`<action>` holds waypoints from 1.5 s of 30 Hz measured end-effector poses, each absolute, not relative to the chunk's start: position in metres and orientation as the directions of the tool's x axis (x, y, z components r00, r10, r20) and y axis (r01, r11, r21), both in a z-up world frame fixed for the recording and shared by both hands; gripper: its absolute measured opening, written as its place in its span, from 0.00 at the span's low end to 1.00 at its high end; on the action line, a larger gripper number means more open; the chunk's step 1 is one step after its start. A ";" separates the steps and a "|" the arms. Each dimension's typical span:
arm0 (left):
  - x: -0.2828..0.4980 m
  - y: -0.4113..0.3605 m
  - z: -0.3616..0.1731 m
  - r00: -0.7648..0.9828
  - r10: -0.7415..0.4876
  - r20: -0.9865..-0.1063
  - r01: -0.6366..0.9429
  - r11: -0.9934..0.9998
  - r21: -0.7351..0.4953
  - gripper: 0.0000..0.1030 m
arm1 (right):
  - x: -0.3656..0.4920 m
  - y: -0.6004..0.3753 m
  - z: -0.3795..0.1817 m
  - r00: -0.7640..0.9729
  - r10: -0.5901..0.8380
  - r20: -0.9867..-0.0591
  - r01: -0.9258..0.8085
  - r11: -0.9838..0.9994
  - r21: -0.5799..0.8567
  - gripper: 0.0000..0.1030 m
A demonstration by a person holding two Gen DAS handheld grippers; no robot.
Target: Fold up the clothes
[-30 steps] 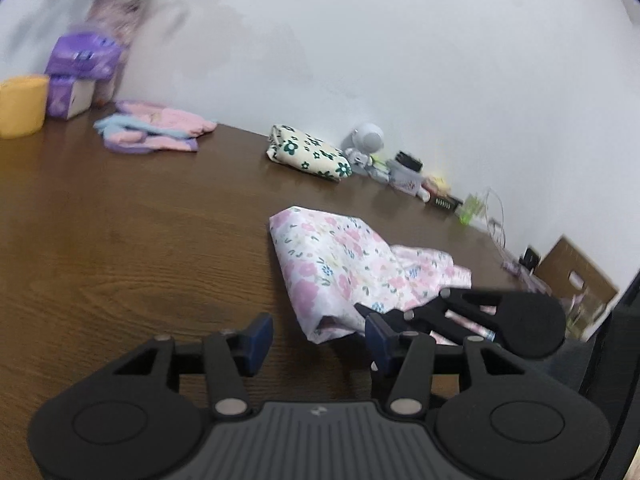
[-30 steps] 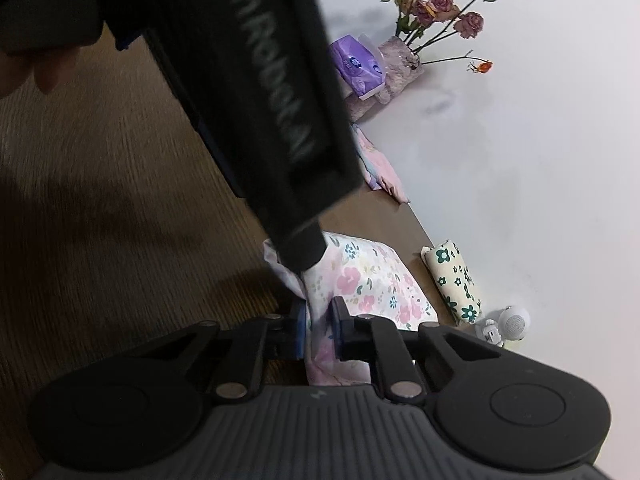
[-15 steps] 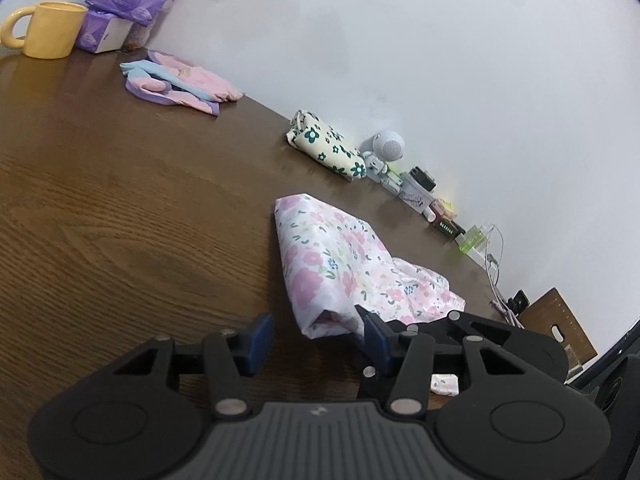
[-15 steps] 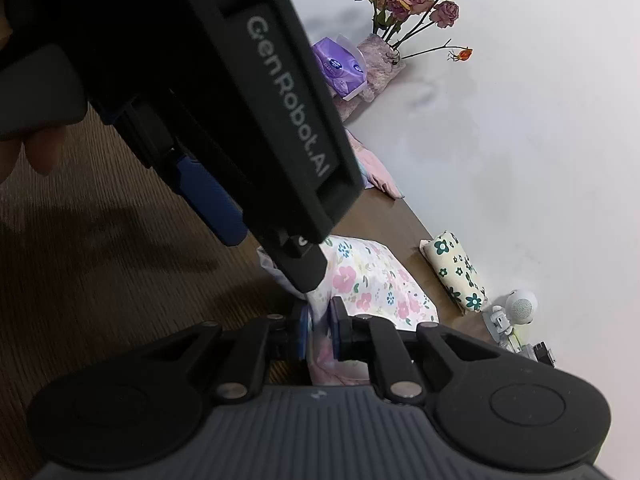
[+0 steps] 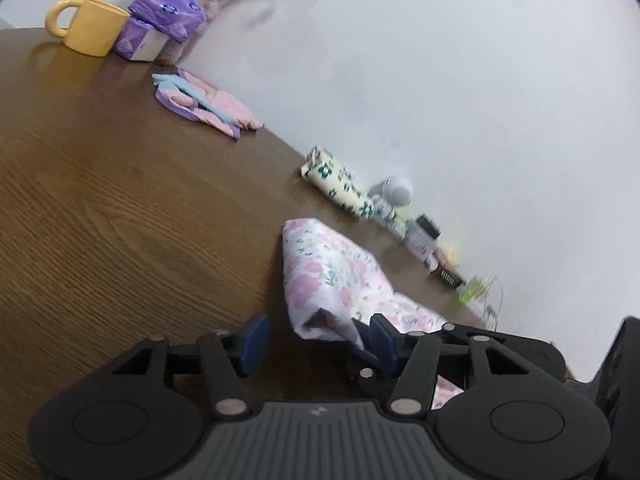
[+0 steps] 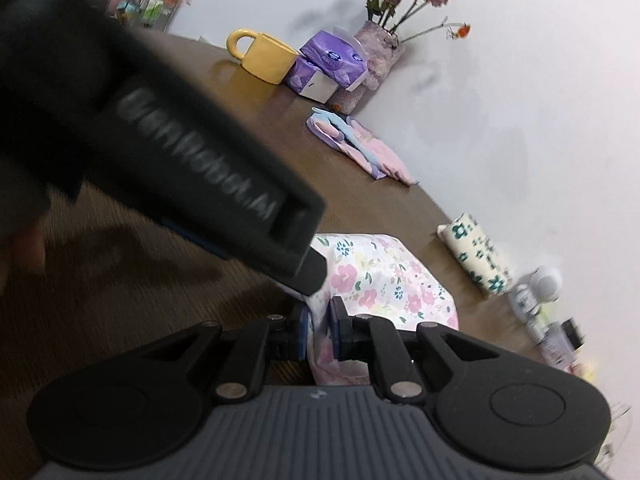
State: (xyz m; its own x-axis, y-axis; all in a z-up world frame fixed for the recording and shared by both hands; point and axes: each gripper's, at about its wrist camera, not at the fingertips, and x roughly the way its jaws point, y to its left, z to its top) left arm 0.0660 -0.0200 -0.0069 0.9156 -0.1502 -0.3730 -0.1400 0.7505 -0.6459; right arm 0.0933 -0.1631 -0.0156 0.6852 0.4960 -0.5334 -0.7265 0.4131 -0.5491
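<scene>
Our right claw point(image 6: 319, 332) pinches the soft, light pink-floral cotton garment point(image 6: 384, 276) at its near edge, while our left claw point(image 5: 316, 336) stands spread beside its limp folded corner.

Left tool point(image 6: 280, 248) body blurred, hides table point(image 6: 120, 320); small items point(image 5: 424, 236) by wall indistinct.

- We see soft, even indoor light; the white wall point(image 5: 460, 92) is bright without hard glare.
- The brown table point(image 5: 100, 200) carries a dull sheen near the yellow mug point(image 5: 90, 26), which mirrors faintly in it.
- Both fisheye views bend strongly and darken at the corners.
- In the right wrist view, the left tongs' point(image 6: 160, 152) body is smeared, its lettering unreadable, and casts a diffuse shadow on the table.
- Small items along the wall are blurred.
</scene>
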 end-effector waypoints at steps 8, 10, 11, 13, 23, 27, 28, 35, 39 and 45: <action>0.067 -0.021 -0.014 0.941 -0.101 -0.322 -0.174 0.671 -0.720 0.62 | 0.102 -0.172 0.003 0.645 0.521 -0.559 -0.764 0.445 -0.467 0.10; 0.069 -0.021 -0.014 0.946 -0.092 -0.310 -0.178 0.655 -0.735 0.62 | 0.104 -0.171 0.006 0.639 0.528 -0.559 -0.769 0.451 -0.453 0.10; 0.070 -0.021 -0.014 0.949 -0.087 -0.305 -0.179 0.646 -0.742 0.62 | 0.105 -0.168 0.006 0.635 0.533 -0.559 -0.772 0.453 -0.446 0.10; 0.072 -0.022 -0.015 0.953 -0.067 -0.295 -0.185 0.640 -0.746 0.62 | 0.104 -0.160 0.016 0.626 0.540 -0.563 -0.780 0.455 -0.430 0.10; 0.085 -0.028 -0.019 0.963 -0.050 -0.264 -0.186 0.585 -0.789 0.54 | 0.121 -0.149 0.029 0.597 0.570 -0.564 -0.799 0.487 -0.353 0.10; 0.092 -0.029 -0.020 0.963 -0.057 -0.265 -0.186 0.574 -0.798 0.52 | 0.123 -0.150 0.032 0.594 0.577 -0.561 -0.800 0.495 -0.338 0.10; 0.093 -0.029 -0.020 0.962 -0.058 -0.265 -0.186 0.571 -0.800 0.51 | 0.123 -0.150 0.032 0.593 0.579 -0.560 -0.801 0.497 -0.334 0.10; 0.102 -0.030 -0.022 0.963 -0.056 -0.263 -0.191 0.550 -0.813 0.51 | 0.124 -0.154 0.034 0.590 0.591 -0.551 -0.802 0.512 -0.308 0.10; 0.105 -0.031 -0.022 0.964 -0.056 -0.261 -0.191 0.539 -0.821 0.51 | 0.124 -0.155 0.035 0.588 0.597 -0.545 -0.802 0.518 -0.298 0.10; 0.111 -0.031 -0.022 0.964 -0.043 -0.264 -0.202 0.531 -0.823 0.47 | 0.123 -0.157 0.035 0.585 0.604 -0.541 -0.804 0.520 -0.288 0.10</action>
